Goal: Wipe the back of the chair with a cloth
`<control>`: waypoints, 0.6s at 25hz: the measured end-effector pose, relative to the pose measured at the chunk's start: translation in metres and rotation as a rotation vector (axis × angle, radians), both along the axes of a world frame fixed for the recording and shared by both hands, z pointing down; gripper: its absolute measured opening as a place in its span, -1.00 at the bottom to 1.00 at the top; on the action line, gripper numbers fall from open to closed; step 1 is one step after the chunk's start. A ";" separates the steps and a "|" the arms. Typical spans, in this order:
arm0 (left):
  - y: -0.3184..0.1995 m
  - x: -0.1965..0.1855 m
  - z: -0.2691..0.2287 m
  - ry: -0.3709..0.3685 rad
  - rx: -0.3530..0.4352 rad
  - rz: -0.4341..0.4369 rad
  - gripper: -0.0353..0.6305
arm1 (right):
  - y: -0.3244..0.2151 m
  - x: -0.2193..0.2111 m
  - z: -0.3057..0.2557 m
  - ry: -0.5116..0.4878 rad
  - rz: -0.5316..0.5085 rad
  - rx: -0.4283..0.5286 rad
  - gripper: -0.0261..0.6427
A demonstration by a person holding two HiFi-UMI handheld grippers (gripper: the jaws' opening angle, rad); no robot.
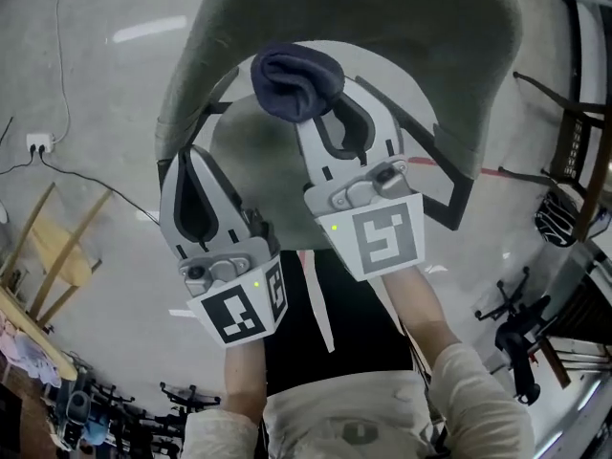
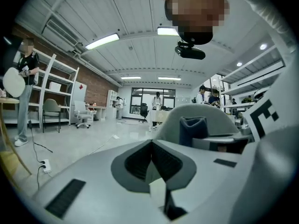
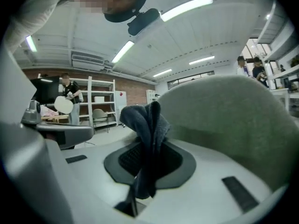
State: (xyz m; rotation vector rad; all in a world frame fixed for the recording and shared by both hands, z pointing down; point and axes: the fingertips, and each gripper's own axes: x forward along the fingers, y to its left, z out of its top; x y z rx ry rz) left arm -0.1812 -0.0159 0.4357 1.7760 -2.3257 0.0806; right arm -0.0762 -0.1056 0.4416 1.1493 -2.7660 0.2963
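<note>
The grey-green chair back [image 1: 402,36] curves across the top of the head view, with the seat [image 1: 268,161] below it. My right gripper [image 1: 330,113] is shut on a dark blue cloth [image 1: 296,82], whose bunched end sits just inside the back's lower edge. In the right gripper view the cloth [image 3: 147,139] stands pinched between the jaws, next to the chair back [image 3: 233,120]. My left gripper [image 1: 196,175] is shut with nothing in it, lower left, beside the chair's left edge. In the left gripper view its pads [image 2: 152,160] meet, and the chair back [image 2: 196,113] and cloth [image 2: 192,129] show ahead.
A grey floor with a power strip [image 1: 38,142] and cables lies at the left. Wooden furniture [image 1: 53,256] stands lower left, dark office chairs [image 1: 516,333] at the right. Shelving [image 2: 51,92] and several people stand far off in the room.
</note>
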 end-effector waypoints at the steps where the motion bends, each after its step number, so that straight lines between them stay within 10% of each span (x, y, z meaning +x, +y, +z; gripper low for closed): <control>1: 0.006 -0.004 0.001 0.000 0.000 -0.022 -0.85 | 0.006 -0.011 0.004 0.003 -0.047 -0.006 -0.75; 15: 0.056 -0.033 0.015 0.071 0.047 -0.191 -0.85 | 0.094 -0.107 0.067 0.074 -0.488 -0.056 -0.75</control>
